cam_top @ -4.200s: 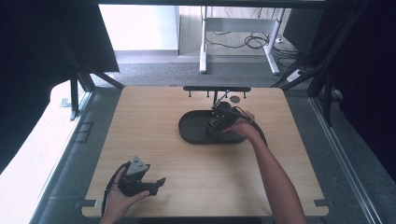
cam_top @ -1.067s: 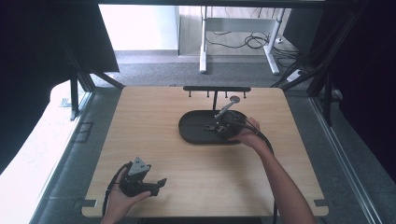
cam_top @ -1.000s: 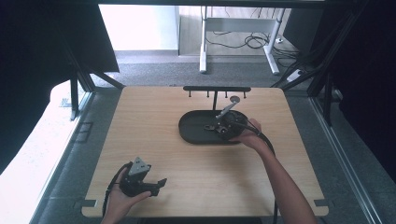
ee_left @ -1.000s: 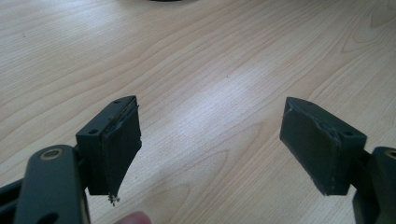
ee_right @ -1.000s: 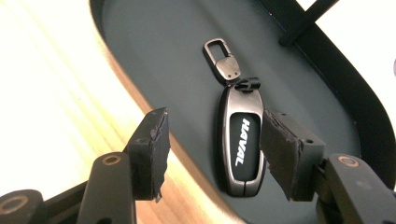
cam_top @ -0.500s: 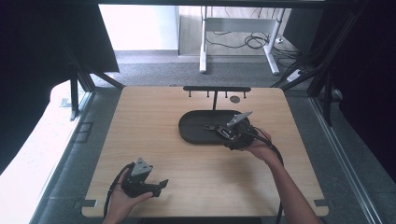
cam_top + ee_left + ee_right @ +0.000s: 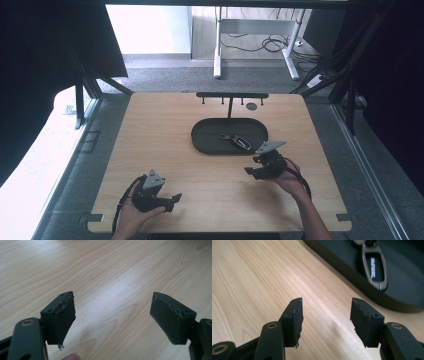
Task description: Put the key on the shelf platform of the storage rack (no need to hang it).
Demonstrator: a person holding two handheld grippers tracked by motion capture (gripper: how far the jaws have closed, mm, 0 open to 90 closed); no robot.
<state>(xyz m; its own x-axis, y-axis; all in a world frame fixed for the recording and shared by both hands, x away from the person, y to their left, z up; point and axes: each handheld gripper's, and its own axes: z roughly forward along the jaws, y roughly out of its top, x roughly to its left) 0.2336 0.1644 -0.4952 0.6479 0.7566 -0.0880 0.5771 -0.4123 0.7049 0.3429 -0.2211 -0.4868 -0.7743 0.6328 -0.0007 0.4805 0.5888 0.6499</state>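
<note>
Key fob (image 7: 236,140) lies in black tray (image 7: 205,146), frame centre, under hook rack (image 7: 232,95). My right tool (image 7: 251,169) released, empty, just right of centre. My left tool (image 7: 172,201) spread wide, idle, lower left tabletop (image 7: 150,130).

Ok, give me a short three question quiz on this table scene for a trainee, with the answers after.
1. True or false: the right gripper is holding the key fob.
2. Where does the key fob lie? A) on the bare wood, B) in the black oval tray, C) hanging on the hook rack.
3. Fill in: the left gripper has its jaws ____ over bare wood.

Key:
1. False; its jaws are apart with nothing between them, and it sits beside the tray.
2. B.
3. Open.
</note>
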